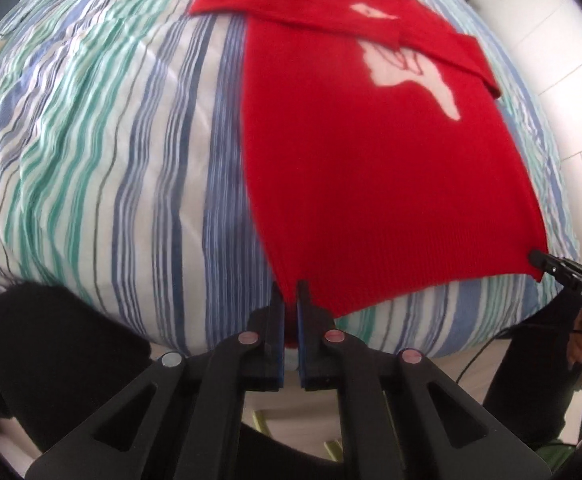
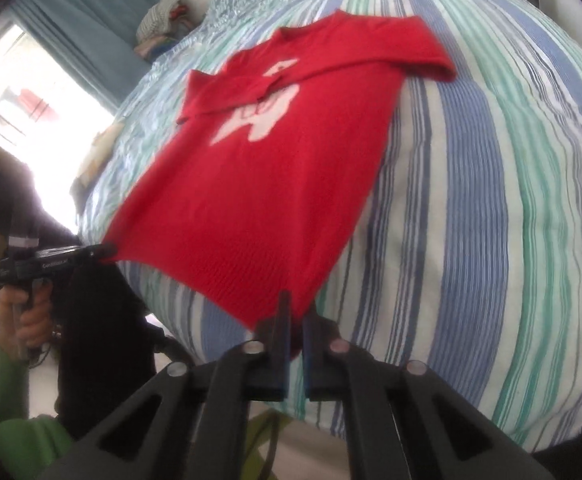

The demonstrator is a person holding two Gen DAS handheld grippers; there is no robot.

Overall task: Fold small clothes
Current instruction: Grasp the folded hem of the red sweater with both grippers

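A small red sweater [image 1: 371, 168] with a white figure on its chest lies on a striped bed cover; both sleeves are folded across the chest. My left gripper [image 1: 291, 292] is shut on the hem's left corner. My right gripper [image 2: 297, 304] is shut on the hem's right corner. The sweater also shows in the right wrist view [image 2: 259, 184], hem lifted a little off the bed. Each gripper shows in the other's view: the right one [image 1: 539, 258], the left one [image 2: 103, 250].
The bed cover [image 1: 111, 160] has blue, green and white stripes and bulges under the sweater. A pile of clothes [image 2: 163, 24] sits at the bed's far end near a blue curtain [image 2: 91, 12]. A white wall [image 1: 563, 60] is on the right.
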